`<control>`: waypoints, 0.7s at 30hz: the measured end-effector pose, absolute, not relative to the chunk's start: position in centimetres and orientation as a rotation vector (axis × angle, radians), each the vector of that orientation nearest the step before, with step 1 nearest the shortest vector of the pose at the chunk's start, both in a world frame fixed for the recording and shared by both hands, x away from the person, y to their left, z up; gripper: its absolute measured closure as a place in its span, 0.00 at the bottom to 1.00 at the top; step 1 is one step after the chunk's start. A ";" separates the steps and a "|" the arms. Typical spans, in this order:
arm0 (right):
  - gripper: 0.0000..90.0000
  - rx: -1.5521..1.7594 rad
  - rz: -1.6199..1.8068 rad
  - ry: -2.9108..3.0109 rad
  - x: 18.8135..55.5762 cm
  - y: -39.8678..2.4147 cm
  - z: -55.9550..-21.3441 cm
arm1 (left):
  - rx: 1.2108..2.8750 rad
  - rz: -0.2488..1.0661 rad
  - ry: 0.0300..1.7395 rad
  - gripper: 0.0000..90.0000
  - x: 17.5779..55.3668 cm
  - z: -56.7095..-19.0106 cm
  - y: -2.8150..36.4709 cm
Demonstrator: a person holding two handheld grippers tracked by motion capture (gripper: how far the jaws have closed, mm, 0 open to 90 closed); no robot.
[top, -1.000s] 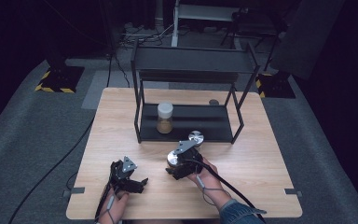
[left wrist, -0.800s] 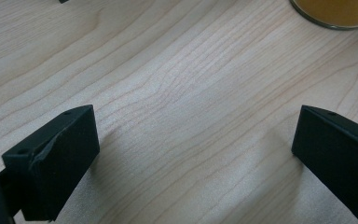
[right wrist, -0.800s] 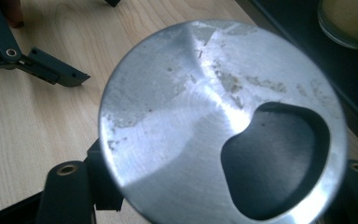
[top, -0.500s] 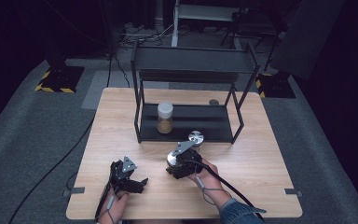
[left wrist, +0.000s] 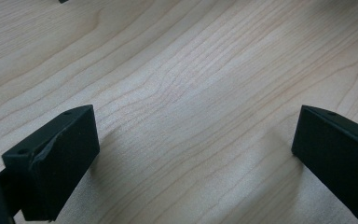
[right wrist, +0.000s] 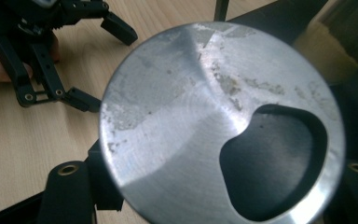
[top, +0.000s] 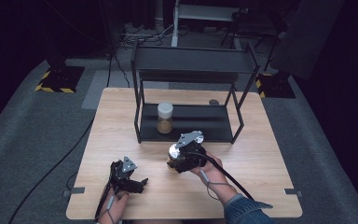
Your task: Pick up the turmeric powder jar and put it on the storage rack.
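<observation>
A jar with a round silver metal lid [top: 173, 150] sits between the jaws of my right gripper [top: 175, 161], just in front of the black rack. The gripper is shut on it and holds it a little above the wood. In the right gripper view the scuffed lid [right wrist: 205, 112] is very close to the camera and the jar body under it is hidden. My left gripper [top: 139, 185] rests near the table's front left, open, with bare wood between its jaws [left wrist: 191, 154]. It also shows at the upper left of the right gripper view, as the left gripper [right wrist: 101, 63].
A black two-level metal rack [top: 142, 123] stands at the back middle of the wooden table [top: 261, 158]. A white-lidded jar [top: 164, 116] of tan contents stands on its lower shelf. A small round object [top: 213, 101] lies behind the rack.
The right gripper has closed on the silver-lidded jar and risen slightly with it toward the rack. The left gripper has stayed put.
</observation>
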State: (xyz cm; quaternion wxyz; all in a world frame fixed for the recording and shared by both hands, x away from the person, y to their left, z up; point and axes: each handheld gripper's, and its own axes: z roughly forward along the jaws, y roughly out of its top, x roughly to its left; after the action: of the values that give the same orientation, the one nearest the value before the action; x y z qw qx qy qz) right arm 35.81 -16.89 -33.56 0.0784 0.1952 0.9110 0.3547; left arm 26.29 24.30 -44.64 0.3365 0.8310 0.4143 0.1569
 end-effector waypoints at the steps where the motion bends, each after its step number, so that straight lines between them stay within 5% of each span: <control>1: 0.34 0.585 1.062 2.727 35.8 -16.9 -33.6 | 2.167 0.409 1.080 0.00 26.3 -44.6 24.3; 21: 0.34 0.634 1.084 2.638 38.9 -18.0 -27.6 | 2.168 0.409 1.074 0.00 26.3 -44.7 24.4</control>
State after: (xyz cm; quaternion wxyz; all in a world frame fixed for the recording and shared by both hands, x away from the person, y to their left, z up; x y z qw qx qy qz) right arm 38.86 -17.98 -27.59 0.1099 0.2157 0.8975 0.3687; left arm 26.31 24.39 -44.66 0.3371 0.8319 0.4119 0.1570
